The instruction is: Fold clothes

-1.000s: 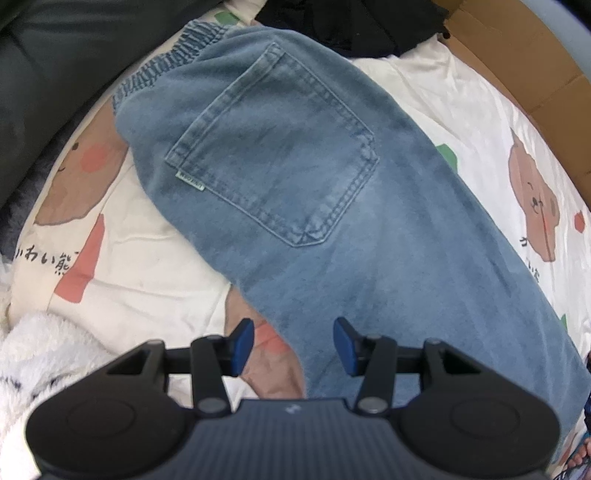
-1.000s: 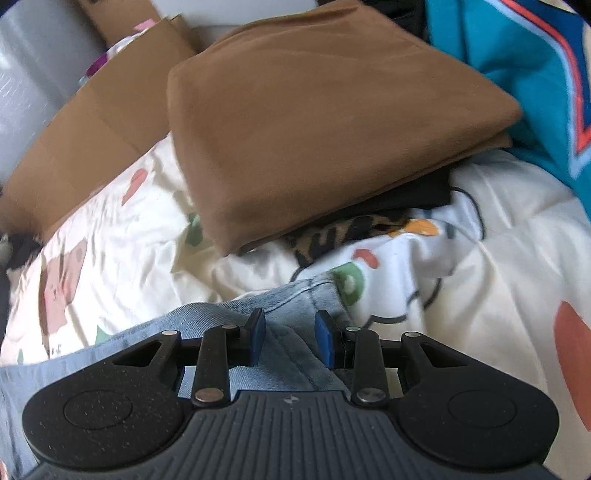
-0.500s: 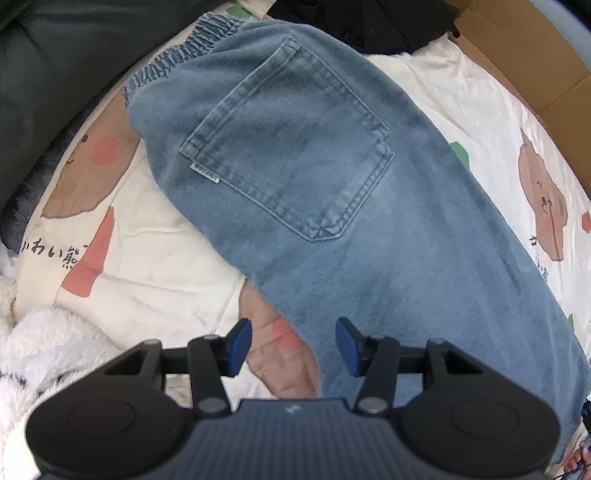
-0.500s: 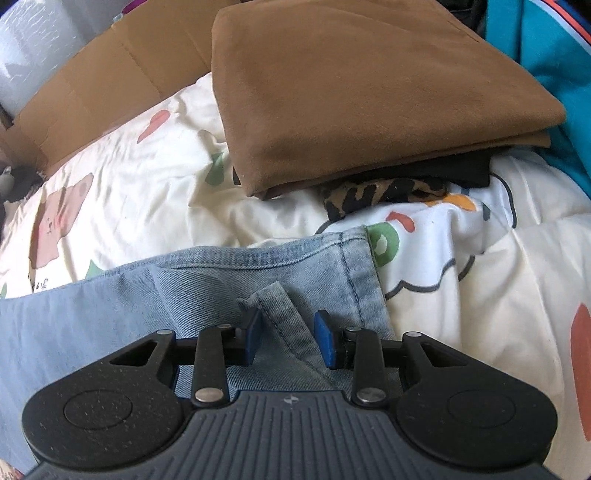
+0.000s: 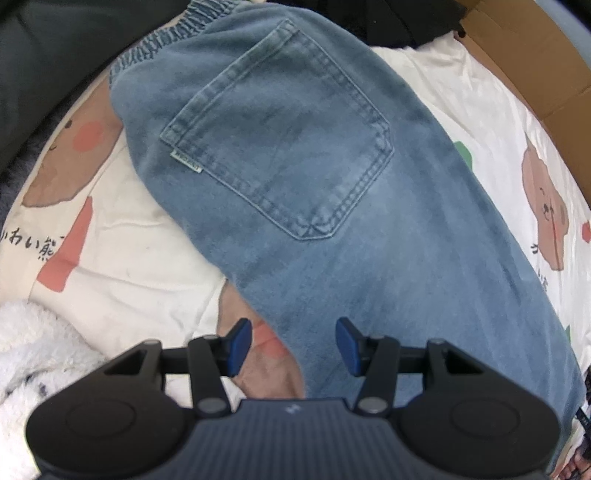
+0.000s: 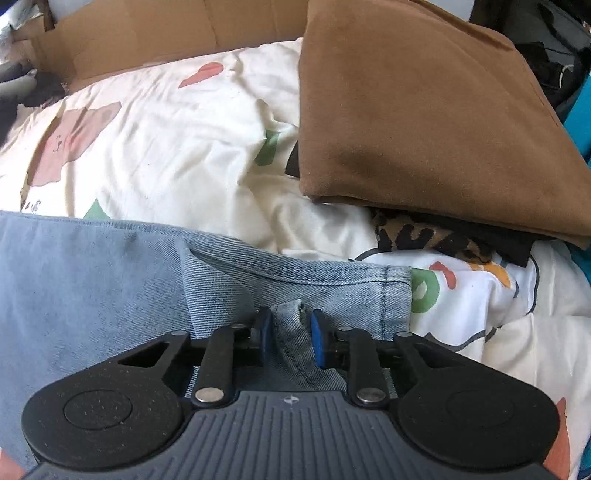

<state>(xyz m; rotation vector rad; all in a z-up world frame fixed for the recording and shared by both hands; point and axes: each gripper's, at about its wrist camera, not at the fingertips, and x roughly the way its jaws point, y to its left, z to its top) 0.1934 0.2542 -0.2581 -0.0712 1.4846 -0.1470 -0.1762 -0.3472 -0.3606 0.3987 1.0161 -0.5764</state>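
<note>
Right gripper [image 6: 287, 338] pinching a raised fold of denim at the hem of the jeans [image 6: 92, 280], jaws having just been closing, blue pads pressing the cloth from both sides. Left gripper [image 5: 293, 349] pointing down over the same jeans [image 5: 295, 166], jaws standing apart, nothing between them but air, one pad over the denim edge and the other over the sheet beside it.

Counting outward from the jeans: one pair of jeans, lying flat with one back pocket [image 5: 280, 147] facing up and the elastic waistband [image 5: 173, 37] at the far end from the left gripper. One folded brown cloth [image 6: 424, 122] sitting beyond the hem, well apart from the jeans, stacked on a black piece and a leopard-print piece [image 6: 436, 240]. One teal garment [image 6: 580, 122] showing just past the brown cloth.

Lying under the jeans: a cream sheet [image 6: 166, 147] printed with bears and coloured shapes. Running along the sheet's far side from the jeans: flattened cardboard [image 6: 147, 33]. Bunching beside the left gripper: white fleece [image 5: 33, 350]. Sitting beyond the waistband: a dark cushion [image 5: 55, 44] and black cloth [image 5: 399, 18].
</note>
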